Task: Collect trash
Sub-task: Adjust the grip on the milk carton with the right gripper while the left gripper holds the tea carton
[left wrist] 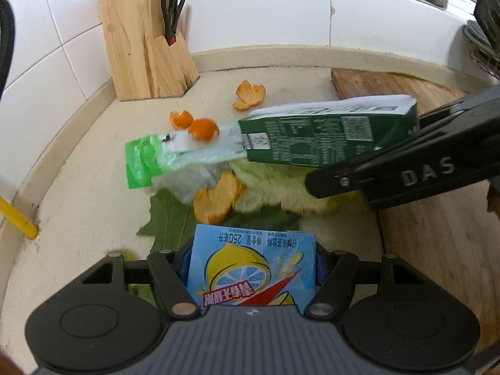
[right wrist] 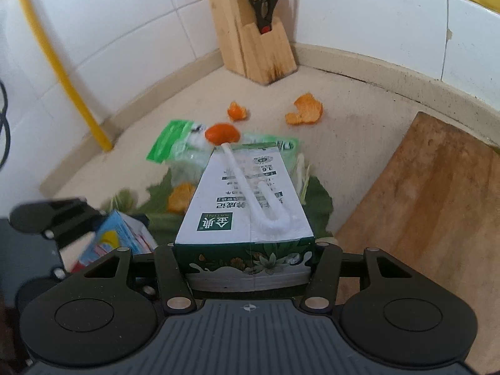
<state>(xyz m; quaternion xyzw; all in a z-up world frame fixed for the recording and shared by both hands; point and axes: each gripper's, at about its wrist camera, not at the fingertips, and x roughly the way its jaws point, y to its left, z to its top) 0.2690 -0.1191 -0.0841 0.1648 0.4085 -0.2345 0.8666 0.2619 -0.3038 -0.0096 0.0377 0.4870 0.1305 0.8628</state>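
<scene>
My left gripper is shut on a blue lemon-drink carton, held just above the worktop. My right gripper is shut on a green and white milk carton with a white straw on top; that carton hangs over the trash pile, tilted. Below it lie a green plastic wrapper, a pale cabbage leaf, dark green leaves and several orange peels. In the right wrist view the left gripper and the blue carton show at the lower left.
A wooden knife block with scissors stands in the back corner. A wooden cutting board lies to the right. A yellow pipe runs down the tiled wall on the left. Beige worktop surrounds the pile.
</scene>
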